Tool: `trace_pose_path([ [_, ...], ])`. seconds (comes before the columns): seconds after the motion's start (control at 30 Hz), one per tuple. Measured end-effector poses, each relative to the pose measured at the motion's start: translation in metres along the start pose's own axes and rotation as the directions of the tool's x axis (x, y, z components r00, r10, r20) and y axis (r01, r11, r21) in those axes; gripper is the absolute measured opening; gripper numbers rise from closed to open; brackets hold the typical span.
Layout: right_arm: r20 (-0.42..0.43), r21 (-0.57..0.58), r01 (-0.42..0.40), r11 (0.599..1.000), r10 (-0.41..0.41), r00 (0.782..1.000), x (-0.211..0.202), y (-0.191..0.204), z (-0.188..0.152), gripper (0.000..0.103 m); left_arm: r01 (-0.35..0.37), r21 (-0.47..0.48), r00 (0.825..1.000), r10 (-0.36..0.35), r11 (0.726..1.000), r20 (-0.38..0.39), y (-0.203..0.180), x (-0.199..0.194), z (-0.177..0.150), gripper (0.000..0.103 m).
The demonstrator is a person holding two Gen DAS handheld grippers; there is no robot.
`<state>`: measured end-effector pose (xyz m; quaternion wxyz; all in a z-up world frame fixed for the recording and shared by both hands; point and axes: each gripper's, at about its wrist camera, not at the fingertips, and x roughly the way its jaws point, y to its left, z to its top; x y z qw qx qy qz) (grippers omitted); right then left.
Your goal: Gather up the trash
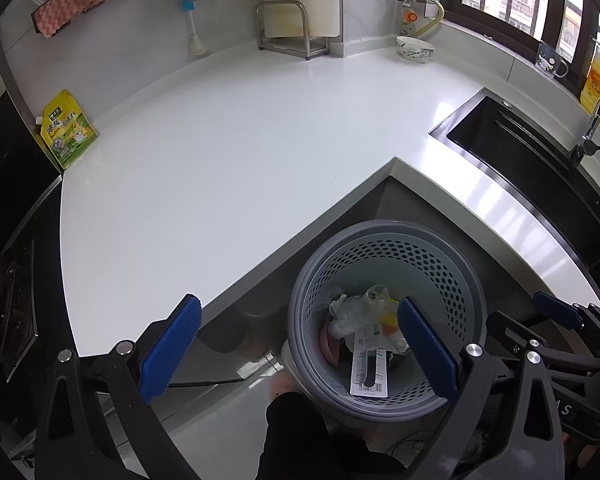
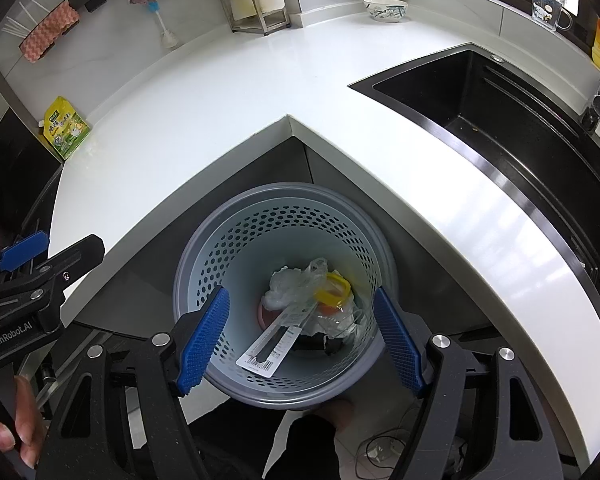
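Note:
A grey perforated waste basket (image 1: 452, 268) (image 2: 236, 256) stands on the floor in the inner corner of the white counter. Inside lie crumpled clear plastic (image 1: 356, 308) (image 2: 290, 286), a yellow ring-shaped piece (image 2: 334, 288), a long white package with a barcode (image 1: 368, 376) (image 2: 266, 354) and something pink underneath. My left gripper (image 1: 300, 354) hangs open above the basket's left rim with nothing between its blue pads. My right gripper (image 2: 302, 334) is open directly over the basket, empty. A yellow-green pouch (image 1: 68, 130) (image 2: 65, 127) leans at the counter's far left.
A black sink (image 1: 512, 148) (image 2: 480, 112) with a faucet is set into the counter on the right. A bowl (image 1: 415, 49) (image 2: 385, 9), a steel rack (image 1: 290, 28) and a brush stand along the back wall. A black stove is at the left.

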<state>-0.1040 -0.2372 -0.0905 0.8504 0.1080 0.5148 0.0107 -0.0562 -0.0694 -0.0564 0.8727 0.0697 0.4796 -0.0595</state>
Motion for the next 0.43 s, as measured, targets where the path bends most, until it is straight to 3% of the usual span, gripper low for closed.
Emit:
trace_pose_path([
  [0.43, -0.005, -0.003, 0.002, 1.000, -0.002, 1.000, 0.0034, -0.0002, 0.0008, 0.071, -0.010, 0.000, 1.000, 0.010, 1.000, -0.018, -0.0007, 0.0044, -0.0014, 0.097],
])
